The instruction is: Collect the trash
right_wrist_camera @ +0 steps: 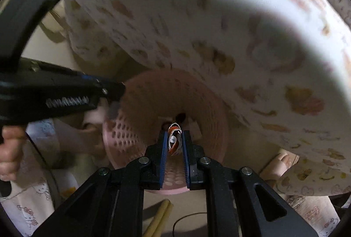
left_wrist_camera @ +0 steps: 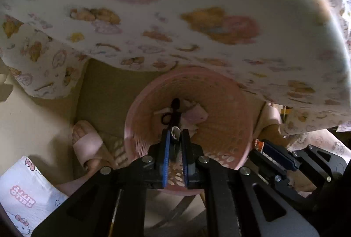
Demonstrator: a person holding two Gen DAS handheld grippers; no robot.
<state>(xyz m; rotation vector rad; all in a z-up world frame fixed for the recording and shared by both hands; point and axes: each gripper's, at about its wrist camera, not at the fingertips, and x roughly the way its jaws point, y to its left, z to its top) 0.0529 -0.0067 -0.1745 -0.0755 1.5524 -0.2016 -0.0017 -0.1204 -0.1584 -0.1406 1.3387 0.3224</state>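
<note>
A pink perforated waste basket [left_wrist_camera: 228, 127] stands on the floor under the table edge; it also shows in the right wrist view [right_wrist_camera: 140, 105]. My left gripper [left_wrist_camera: 175, 134] hangs over its mouth, shut on a small crumpled pale scrap [left_wrist_camera: 175, 132]. Inside the basket lie white and pink paper scraps [left_wrist_camera: 195, 115] and a dark looped thing [left_wrist_camera: 170, 115]. My right gripper [right_wrist_camera: 174, 138] is over the same basket, shut on a crumpled orange-and-white wrapper [right_wrist_camera: 174, 140]. The right gripper shows at the lower right in the left wrist view [left_wrist_camera: 272, 149].
A round table with a cartoon-print cloth [left_wrist_camera: 197, 17] overhangs the basket. A foot in a pink slipper [left_wrist_camera: 87, 145] stands left of it. A Hello Kitty pack [left_wrist_camera: 22, 197] lies at lower left. Yellow sticks [right_wrist_camera: 160, 219] and a thin wire lie on the floor.
</note>
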